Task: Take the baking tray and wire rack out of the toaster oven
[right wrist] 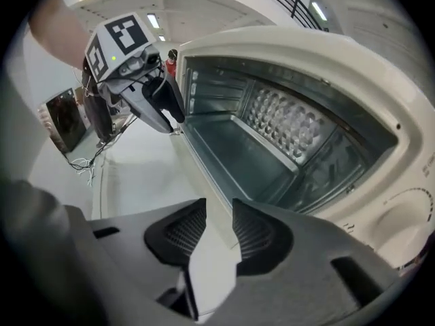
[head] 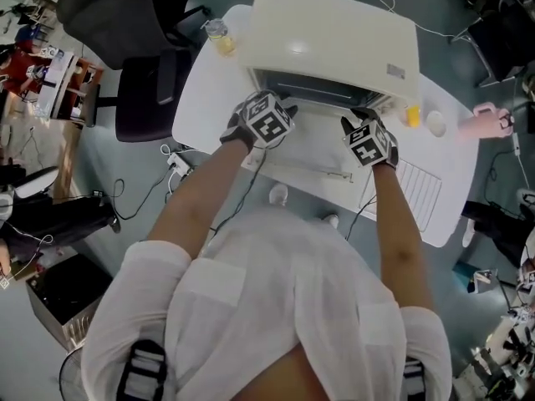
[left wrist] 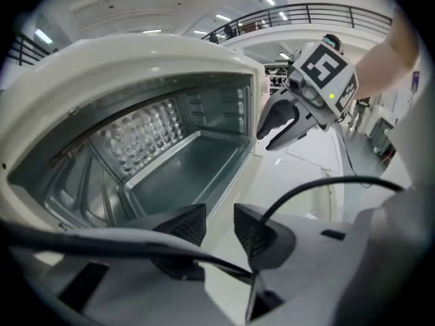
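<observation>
The cream toaster oven [head: 334, 40] stands on a white table [head: 205, 98] with its door [head: 313, 149] folded down. Inside, a grey baking tray [left wrist: 183, 168] sits low in the cavity, also seen as the tray [right wrist: 238, 158] in the right gripper view. A wire rack [head: 418, 192] lies flat on the table to the right of the door. My left gripper [left wrist: 219, 226] hovers open over the door's left part, nothing between its pads. My right gripper [right wrist: 217, 226] is open and empty over the door's right part. Each sees the other: right gripper [left wrist: 299, 111], left gripper [right wrist: 146, 97].
A bottle of yellow liquid [head: 219, 36] stands at the oven's left. A small yellow item [head: 412, 115] and a white cup [head: 435, 122] sit at its right, a pink object [head: 485, 122] beyond. A black office chair [head: 142, 65] is left of the table; cables lie on the floor.
</observation>
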`<control>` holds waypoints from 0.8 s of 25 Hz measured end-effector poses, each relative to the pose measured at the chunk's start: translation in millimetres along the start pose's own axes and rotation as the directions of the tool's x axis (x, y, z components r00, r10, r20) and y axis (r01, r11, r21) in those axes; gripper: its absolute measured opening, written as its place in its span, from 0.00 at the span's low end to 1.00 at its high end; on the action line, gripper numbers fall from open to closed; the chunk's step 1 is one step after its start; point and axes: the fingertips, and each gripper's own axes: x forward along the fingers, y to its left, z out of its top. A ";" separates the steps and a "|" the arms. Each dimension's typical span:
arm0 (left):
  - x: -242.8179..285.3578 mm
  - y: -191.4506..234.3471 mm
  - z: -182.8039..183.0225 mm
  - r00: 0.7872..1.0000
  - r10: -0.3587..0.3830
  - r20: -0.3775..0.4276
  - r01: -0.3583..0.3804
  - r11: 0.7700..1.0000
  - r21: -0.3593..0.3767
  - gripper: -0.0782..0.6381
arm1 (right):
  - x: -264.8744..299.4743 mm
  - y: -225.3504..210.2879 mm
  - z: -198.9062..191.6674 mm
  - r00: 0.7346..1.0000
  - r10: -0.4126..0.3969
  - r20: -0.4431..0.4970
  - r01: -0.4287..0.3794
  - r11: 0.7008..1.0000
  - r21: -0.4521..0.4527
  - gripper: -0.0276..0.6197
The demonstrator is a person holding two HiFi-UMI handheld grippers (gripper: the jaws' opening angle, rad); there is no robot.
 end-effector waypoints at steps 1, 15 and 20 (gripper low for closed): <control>2.9 2.1 0.1 1.000 0.003 -0.007 -0.003 1.000 0.012 0.27 | 2.2 -2.1 1.3 1.000 -0.005 -0.002 0.005 1.000 0.000 0.23; 30.8 20.0 -14.9 0.992 0.020 -0.123 -0.003 0.990 0.138 0.32 | 41.4 -6.3 14.3 0.997 0.015 -0.082 -0.024 0.994 -0.108 0.24; 36.4 23.0 -21.7 0.987 0.020 -0.158 0.006 0.987 0.162 0.32 | 47.9 -5.1 15.2 0.993 0.026 -0.112 -0.042 0.989 -0.142 0.24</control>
